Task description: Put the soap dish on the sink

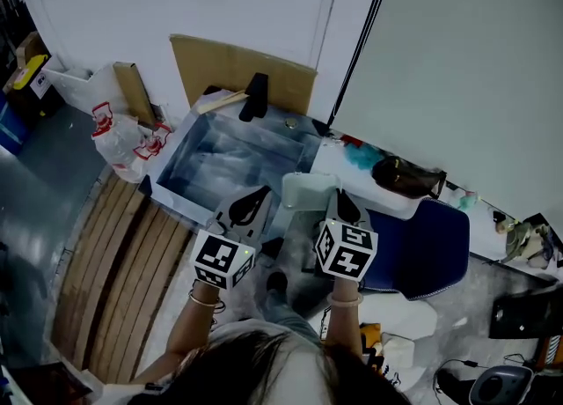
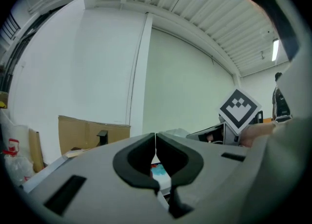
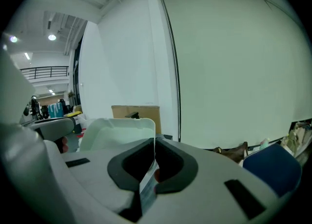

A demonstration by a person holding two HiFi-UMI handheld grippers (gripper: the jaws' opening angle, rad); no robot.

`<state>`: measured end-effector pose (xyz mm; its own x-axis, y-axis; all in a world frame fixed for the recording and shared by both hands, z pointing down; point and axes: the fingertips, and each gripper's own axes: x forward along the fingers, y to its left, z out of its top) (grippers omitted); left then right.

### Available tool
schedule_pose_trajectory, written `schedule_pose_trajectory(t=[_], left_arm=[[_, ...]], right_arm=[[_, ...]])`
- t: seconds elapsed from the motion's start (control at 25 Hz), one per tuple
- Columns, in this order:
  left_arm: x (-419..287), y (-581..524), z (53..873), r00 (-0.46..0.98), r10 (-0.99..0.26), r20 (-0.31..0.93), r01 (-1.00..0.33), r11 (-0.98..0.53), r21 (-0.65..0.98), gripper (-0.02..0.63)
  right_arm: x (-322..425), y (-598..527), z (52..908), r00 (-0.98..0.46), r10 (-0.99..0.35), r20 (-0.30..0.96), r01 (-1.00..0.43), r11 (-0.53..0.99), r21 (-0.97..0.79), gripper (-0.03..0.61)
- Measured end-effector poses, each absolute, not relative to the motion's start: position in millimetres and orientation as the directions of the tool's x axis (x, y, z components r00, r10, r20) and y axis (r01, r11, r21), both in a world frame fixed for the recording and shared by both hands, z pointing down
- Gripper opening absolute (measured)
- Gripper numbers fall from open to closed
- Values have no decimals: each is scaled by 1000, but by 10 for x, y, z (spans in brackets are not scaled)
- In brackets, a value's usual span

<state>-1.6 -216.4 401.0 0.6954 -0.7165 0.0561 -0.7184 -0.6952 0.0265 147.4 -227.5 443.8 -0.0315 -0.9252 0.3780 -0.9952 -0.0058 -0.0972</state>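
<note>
The soap dish, a pale translucent tray, hangs by one edge from my right gripper, just right of the steel sink. In the right gripper view the dish stands up to the left of the jaws, and the right gripper is shut on its thin rim. My left gripper hovers over the sink's near right corner. Seen in its own view, the left gripper is shut, jaws touching and holding nothing. A black faucet stands at the sink's far edge.
Cardboard leans against the wall behind the sink. Plastic bags lie to its left, above wooden slats. A blue seat and a brown object are on the right. Cables and gear lie at bottom right.
</note>
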Motion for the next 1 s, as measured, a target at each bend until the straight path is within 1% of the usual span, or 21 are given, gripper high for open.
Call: schedule_pose_trajectory(t=[0.48, 1.0], left_arm=[[306, -2799, 4194, 646, -757, 95, -762, -645, 45, 11], [470, -3265, 4429, 603, -784, 147, -796, -603, 50, 11]], right_arm=[[1775, -3056, 4664, -95, -901, 422, -994, 62, -92, 28], [1887, -3690, 5058, -150, -859, 490, -989, 134, -68, 28]])
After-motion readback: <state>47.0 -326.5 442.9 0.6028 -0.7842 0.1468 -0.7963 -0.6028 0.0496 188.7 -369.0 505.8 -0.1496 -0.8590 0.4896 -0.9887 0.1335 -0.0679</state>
